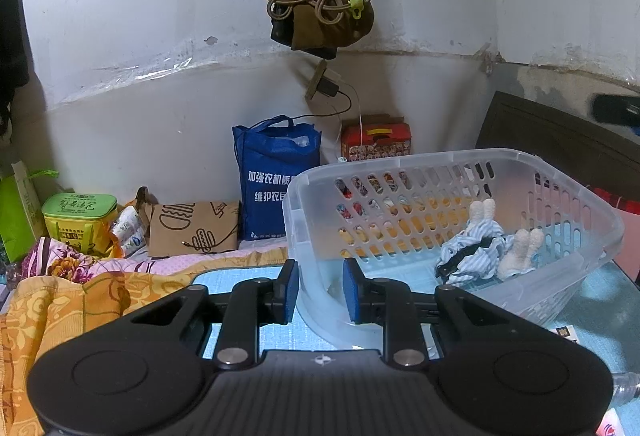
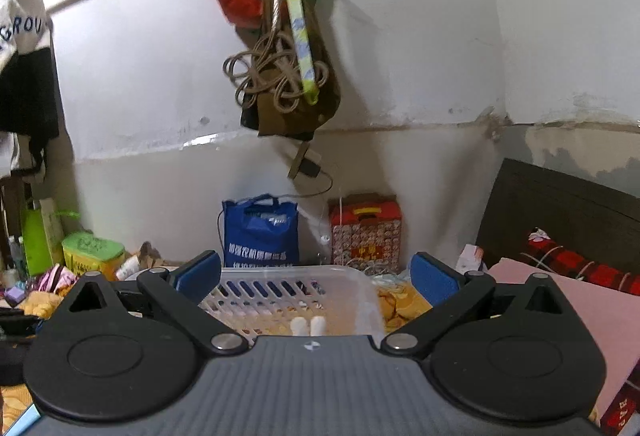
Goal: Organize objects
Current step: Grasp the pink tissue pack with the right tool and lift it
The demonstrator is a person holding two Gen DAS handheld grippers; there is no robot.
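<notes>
Clear plastic is being gripped at the near corner of the basket [image 1: 452,171] by the left gripper [image 1: 319,290], its blue pads pinching the wall from either side. A striped cloth [image 1: 472,248] with white socks [image 1: 520,252] is being held inside the basket, which is resting on a blue mat [image 1: 240,276] on the bed.

From the right wrist, the right gripper [image 2: 316,276] is being held spread wide above the basket [image 2: 304,276], with nothing between its pads. White sock tips [image 2: 308,326] are being partly hidden by the gripper body.
</notes>
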